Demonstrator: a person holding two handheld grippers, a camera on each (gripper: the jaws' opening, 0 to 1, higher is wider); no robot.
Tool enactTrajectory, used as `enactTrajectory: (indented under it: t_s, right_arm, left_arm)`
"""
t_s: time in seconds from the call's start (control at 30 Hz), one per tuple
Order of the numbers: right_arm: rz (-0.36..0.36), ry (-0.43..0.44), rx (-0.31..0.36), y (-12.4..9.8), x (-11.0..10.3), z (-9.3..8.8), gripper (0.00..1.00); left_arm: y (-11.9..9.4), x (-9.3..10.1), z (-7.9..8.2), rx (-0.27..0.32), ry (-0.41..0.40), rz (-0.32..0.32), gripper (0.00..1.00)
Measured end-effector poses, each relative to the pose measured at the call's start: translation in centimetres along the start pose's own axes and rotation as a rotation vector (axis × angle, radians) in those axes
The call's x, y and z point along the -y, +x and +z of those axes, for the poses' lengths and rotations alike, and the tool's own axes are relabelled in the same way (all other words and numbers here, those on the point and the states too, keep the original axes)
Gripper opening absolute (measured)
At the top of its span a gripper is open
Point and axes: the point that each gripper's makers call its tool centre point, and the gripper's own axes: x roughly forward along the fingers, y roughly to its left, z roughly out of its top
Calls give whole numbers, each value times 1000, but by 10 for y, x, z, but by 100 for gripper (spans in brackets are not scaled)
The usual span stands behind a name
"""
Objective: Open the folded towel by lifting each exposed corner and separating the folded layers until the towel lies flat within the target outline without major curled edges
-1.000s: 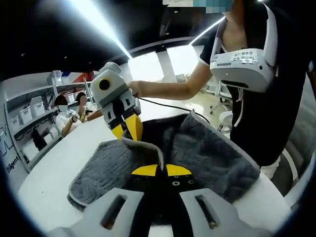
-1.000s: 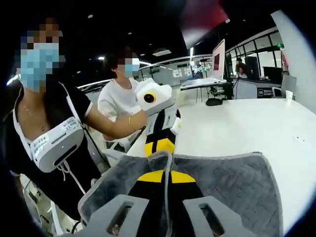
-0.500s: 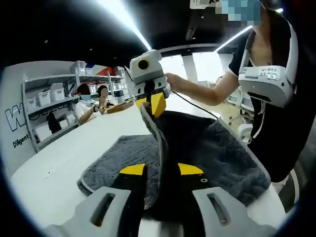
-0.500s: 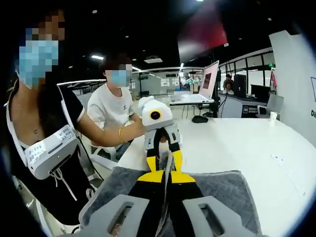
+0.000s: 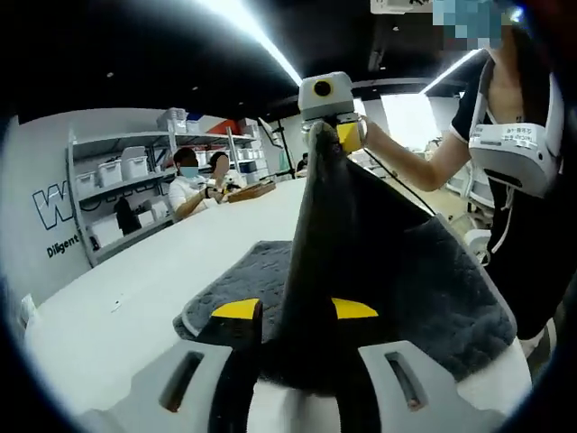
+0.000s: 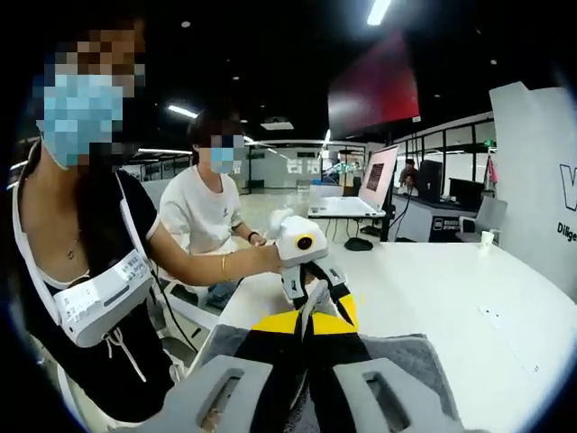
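A grey quilted towel (image 5: pixel 252 280) lies folded on the white table (image 5: pixel 117 307). Its upper layer (image 5: pixel 329 244) is lifted and stretched tight between my two grippers. My left gripper (image 5: pixel 295 309) is shut on the near edge of that layer. My right gripper (image 5: pixel 335 135) is higher and farther off, shut on the far corner. In the right gripper view, my right gripper (image 6: pixel 306 322) pinches the towel edge, which runs ahead to the left gripper (image 6: pixel 311 293). The grey towel (image 6: pixel 410 356) spreads below on the right.
The person holding the grippers stands at the table's edge (image 5: pixel 514 180). Shelves with white bins (image 5: pixel 117 167) and seated people (image 5: pixel 189 176) lie beyond the table's far end. An open laptop (image 6: pixel 374 180) sits on the table, and a seated person (image 6: pixel 212 203) is close behind.
Both grippers have risen and drawn apart. The upper towel layer, slack a second ago, now stands up as a taut sheet between them.
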Motion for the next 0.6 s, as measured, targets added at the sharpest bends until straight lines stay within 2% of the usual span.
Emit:
enactTrajectory:
  t_s: [0.1,0.2,0.27,0.33,0.43,0.5,0.6]
  right_arm:
    - [-17,-7,13,-5,-1,5,0]
    - [-29,-11,28,-11,-2,10,0]
    - [-39,-17,33,-13,-3,13,0]
    - [-46,-21,38,-16,-5,16,0]
    - [-56,-29,46,-20,-7,20,0]
    - [-67,-35,49,-22,-8,23,0]
    - [-77,-41,52,-25,-10,25,0]
  left_arm:
    - [2,-13,-3,-22,26,54,31]
    - [3,-29,-16,-122,127,130,32]
    - [6,-34,-20,-153,160,149,33]
    - [10,-38,-22,-168,168,162,34]
    - [13,-49,-25,-205,235,190,34]
    - [16,-57,-26,-216,260,216,36]
    - [22,-66,-26,-221,282,221,37]
